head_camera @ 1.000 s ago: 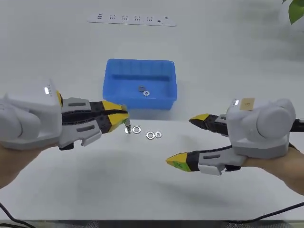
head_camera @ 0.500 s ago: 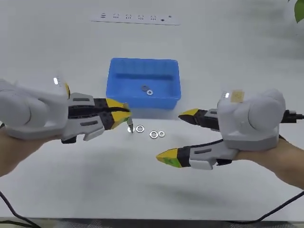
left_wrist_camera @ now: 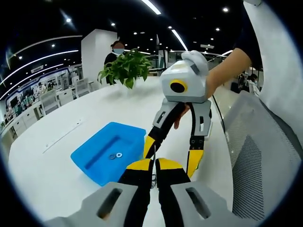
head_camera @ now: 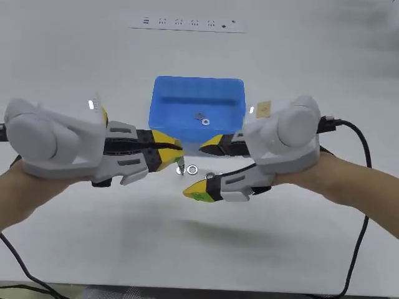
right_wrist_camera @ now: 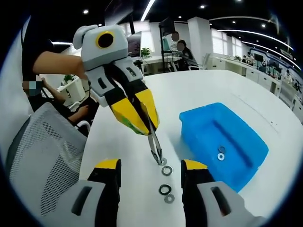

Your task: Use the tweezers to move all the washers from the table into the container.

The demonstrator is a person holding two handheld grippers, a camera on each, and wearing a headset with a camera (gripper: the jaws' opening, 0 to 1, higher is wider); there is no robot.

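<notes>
My left gripper (head_camera: 179,151) is shut on silver tweezers (head_camera: 179,167), whose tips point down at the table. In the right gripper view the tweezers (right_wrist_camera: 155,145) touch the nearest of several steel washers (right_wrist_camera: 166,170) lying in a row. My right gripper (head_camera: 204,169) is open, one jaw on each side of the washers (head_camera: 192,169), facing the left gripper (right_wrist_camera: 149,124). The blue container (head_camera: 198,99) stands just behind, with two washers (head_camera: 202,118) inside. In the left gripper view the right gripper (left_wrist_camera: 184,87) hangs right ahead of my shut left gripper (left_wrist_camera: 154,164).
A white power strip (head_camera: 190,23) lies at the table's far edge. A potted plant (left_wrist_camera: 127,68) stands further along the white table. A mesh chair (right_wrist_camera: 45,156) stands beside the table, and people sit in the office behind.
My right gripper has moved left and now straddles the washers close to the tweezers. The left gripper has stayed by the washers. The head camera has shifted.
</notes>
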